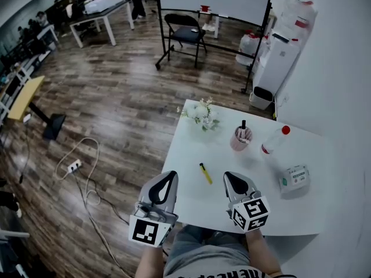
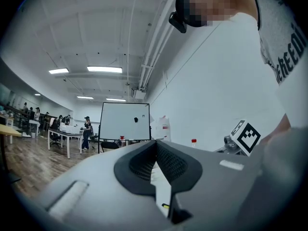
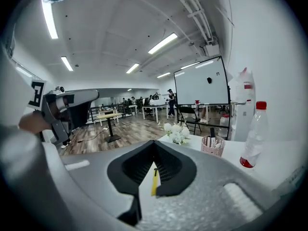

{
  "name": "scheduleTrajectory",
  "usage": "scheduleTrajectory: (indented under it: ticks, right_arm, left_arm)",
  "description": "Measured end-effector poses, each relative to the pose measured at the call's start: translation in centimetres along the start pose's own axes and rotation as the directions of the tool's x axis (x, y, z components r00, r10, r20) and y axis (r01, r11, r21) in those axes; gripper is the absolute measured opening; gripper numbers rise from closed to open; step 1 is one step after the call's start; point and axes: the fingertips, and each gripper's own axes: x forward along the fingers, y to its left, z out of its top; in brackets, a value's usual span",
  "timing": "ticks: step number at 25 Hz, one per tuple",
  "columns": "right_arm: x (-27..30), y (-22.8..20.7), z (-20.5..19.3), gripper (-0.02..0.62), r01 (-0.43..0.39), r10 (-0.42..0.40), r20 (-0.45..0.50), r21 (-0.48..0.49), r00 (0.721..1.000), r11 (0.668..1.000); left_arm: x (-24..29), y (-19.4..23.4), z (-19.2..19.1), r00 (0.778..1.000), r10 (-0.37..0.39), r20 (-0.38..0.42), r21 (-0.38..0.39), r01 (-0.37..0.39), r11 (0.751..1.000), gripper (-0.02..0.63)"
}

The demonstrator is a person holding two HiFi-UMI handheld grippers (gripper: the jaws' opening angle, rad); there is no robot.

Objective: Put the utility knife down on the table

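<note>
A yellow utility knife (image 1: 205, 173) lies flat on the white table (image 1: 301, 213), between my two grippers and touched by neither. My left gripper (image 1: 169, 176) hovers at the table's near left edge, jaws shut with nothing in them. My right gripper (image 1: 231, 178) sits just right of the knife, also shut and empty. In the right gripper view the knife (image 3: 154, 181) shows as a yellow strip through the gap behind the closed tips (image 3: 154, 141). In the left gripper view only a sliver of the knife (image 2: 165, 206) shows below the closed tips (image 2: 155, 141).
Farther back on the table stand a white flower bunch (image 1: 201, 114), a pink pen cup (image 1: 240, 138) and a red-capped bottle (image 1: 275, 139). A small white device (image 1: 294, 178) lies at the right. A cable (image 1: 81, 172) trails over the wooden floor to the left.
</note>
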Motion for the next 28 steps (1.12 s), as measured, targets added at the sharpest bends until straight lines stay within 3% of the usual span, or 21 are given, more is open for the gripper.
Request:
scheduleTrajectory:
  ticks: [11, 28]
  right_arm:
    - [-4.4, -0.4, 3.3, 0.002, 0.014, -0.012, 0.107, -0.016, 0.994, 1.0]
    - [-11.6, -0.3, 7.6, 0.002, 0.027, -0.021, 0.272, -0.02, 0.962, 0.999]
  left_arm:
    - [-1.0, -2.8, 1.0, 1.0, 0.002, 0.032, 0.009, -0.003, 1.0, 0.015]
    - [-2.8, -6.6, 2.7, 0.997, -0.003, 0.072, 0.017, 0.002, 1.0, 0.015]
